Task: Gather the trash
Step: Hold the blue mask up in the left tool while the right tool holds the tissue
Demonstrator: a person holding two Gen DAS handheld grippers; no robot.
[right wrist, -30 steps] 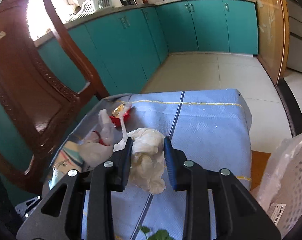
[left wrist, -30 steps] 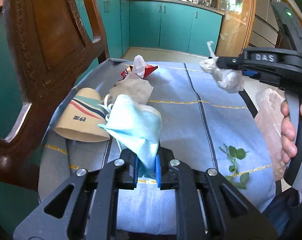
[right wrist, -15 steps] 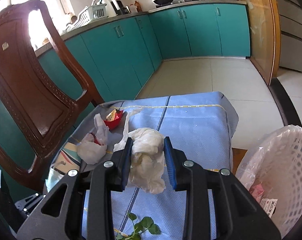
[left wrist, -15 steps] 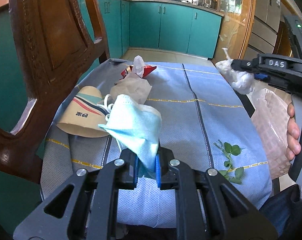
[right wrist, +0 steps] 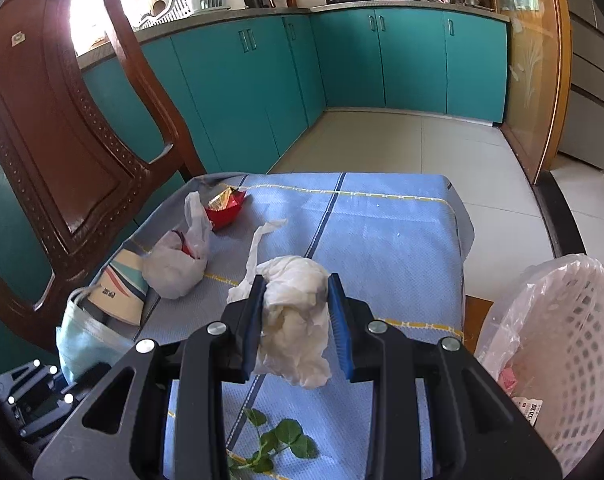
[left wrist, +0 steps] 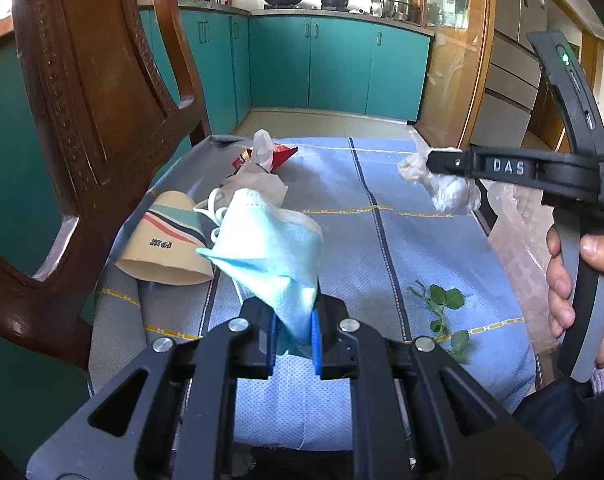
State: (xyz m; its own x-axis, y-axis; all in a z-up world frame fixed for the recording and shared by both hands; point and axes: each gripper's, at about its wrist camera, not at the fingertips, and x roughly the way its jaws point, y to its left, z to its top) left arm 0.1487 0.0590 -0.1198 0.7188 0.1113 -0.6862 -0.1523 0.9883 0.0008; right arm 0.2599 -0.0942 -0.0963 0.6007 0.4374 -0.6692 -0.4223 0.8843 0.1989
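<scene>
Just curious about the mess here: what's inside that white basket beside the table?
The white basket is lined with a clear plastic bag. Through it show something pink and a printed label; the rest is hidden.

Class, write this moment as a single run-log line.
left gripper: shut on face mask | right gripper: shut on tissue wad | basket: right of table

Your lined basket (right wrist: 574, 344) runs off the right edge; its contents show only dimly through the plastic. Paper cup (right wrist: 118, 288) half hidden behind the bag (right wrist: 178, 264). Cup print unreadable.
</scene>
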